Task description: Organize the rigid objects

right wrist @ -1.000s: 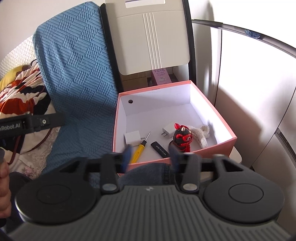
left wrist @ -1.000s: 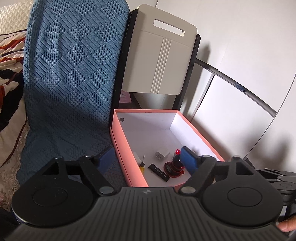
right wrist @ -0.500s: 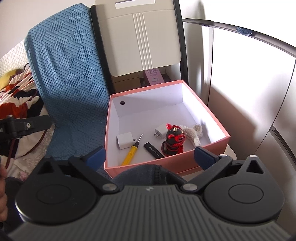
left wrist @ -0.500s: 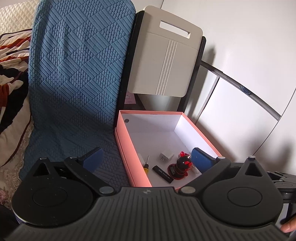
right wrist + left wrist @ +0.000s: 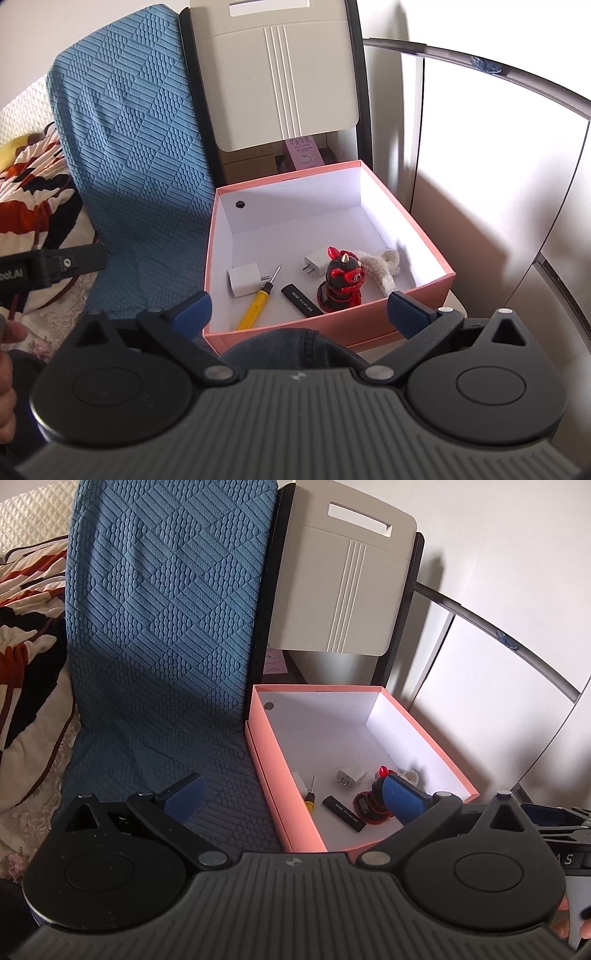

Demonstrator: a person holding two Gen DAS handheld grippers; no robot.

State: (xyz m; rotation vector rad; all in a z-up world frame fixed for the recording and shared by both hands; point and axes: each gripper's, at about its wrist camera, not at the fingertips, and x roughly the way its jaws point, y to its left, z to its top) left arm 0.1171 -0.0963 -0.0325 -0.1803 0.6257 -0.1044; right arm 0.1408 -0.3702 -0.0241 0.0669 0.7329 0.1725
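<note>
While both grippers, left [image 5: 291,797] and right [image 5: 299,310], are hovering with jaws spread wide and empty, the pink box [image 5: 369,334] is holding two chargers, a screwdriver [image 5: 258,304], a black stick [image 5: 301,300] and a red-black figurine [image 5: 341,282].

"oot.ai" on left claw [image 5: 51,267]

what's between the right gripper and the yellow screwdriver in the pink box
Only the near wall of the pink box. The right gripper is open and holds nothing, short of that wall, and the yellow screwdriver lies on the floor just behind it, beside the white charger. From above, nothing visible covers it.
</note>
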